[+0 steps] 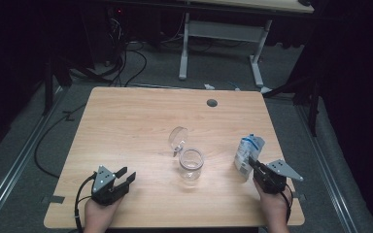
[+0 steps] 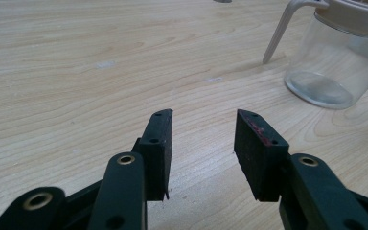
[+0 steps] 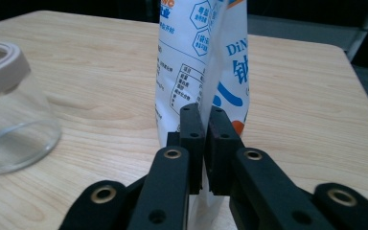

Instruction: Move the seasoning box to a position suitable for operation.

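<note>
An empty clear glass jar (image 1: pixel 191 166) stands near the middle of the wooden table (image 1: pixel 126 121), its hinged lid (image 1: pixel 178 137) swung open behind it. To its right stands an upright white and blue pouch (image 1: pixel 248 153) with printed text. My right gripper (image 1: pixel 252 167) is shut on the pouch's near edge; in the right gripper view the jaws (image 3: pixel 203 129) pinch the seam of the pouch (image 3: pixel 206 57), with the jar (image 3: pixel 9 110) off to the left. My left gripper (image 1: pixel 127 175) rests low at the front left, open and holding nothing (image 2: pixel 203 143), and the jar (image 2: pixel 333 62) lies ahead to its right.
A round cable hole (image 1: pixel 211 103) sits near the table's far edge. Beyond the table stand the white legs of another desk (image 1: pixel 184 48), with cables (image 1: pixel 121 68) on the floor. The surroundings are dark.
</note>
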A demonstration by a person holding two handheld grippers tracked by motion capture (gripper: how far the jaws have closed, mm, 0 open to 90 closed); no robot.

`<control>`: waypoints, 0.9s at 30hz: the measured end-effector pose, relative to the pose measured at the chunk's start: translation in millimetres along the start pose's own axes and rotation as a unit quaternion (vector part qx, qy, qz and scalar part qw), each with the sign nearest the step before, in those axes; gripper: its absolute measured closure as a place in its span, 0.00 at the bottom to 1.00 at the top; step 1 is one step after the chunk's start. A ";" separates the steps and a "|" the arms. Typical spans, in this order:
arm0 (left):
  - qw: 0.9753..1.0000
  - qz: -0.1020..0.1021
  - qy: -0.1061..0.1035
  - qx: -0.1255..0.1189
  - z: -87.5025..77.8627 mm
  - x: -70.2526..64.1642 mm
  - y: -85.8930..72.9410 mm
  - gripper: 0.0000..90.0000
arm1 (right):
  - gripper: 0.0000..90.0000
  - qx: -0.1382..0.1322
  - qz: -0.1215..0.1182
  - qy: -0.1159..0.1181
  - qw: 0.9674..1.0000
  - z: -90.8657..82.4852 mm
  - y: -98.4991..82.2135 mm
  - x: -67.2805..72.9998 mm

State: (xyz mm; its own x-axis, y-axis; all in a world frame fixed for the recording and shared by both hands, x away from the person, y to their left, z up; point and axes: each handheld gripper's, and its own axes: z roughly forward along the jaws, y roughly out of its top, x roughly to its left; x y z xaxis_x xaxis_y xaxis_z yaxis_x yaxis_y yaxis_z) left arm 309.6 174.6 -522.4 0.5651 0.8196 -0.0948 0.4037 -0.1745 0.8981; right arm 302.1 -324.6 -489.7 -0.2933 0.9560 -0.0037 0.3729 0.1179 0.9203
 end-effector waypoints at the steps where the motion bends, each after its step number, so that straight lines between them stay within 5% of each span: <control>1: 1.000 0.001 0.000 0.000 0.4 -0.4 0.0 0.64 | 0.99 -0.001 0.003 0.006 1.000 -0.2 -0.5 -1.2; 17: 0.999 0.007 -0.030 -0.015 -0.7 -3.7 1.2 0.58 | 1.00 0.004 -0.009 0.021 1.000 -2.4 2.0 -0.1; 22: 0.998 -0.009 -0.063 -0.023 4.6 -2.2 5.7 0.54 | 1.00 0.009 -0.014 0.025 1.000 -3.2 4.5 4.2; 27: 0.996 0.024 -0.081 -0.012 7.8 -6.1 7.2 0.52 | 1.00 0.023 -0.014 0.027 0.999 -4.5 12.1 9.6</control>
State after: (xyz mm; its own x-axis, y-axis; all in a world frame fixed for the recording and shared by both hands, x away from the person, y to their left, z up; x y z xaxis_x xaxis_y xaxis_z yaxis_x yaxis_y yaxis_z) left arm 314.6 164.1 -518.7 0.6926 0.7117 -0.1175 0.3573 -0.1969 0.9130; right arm 299.9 -315.2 -476.8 -0.3500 0.9367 -0.0073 0.4044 0.1581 0.9008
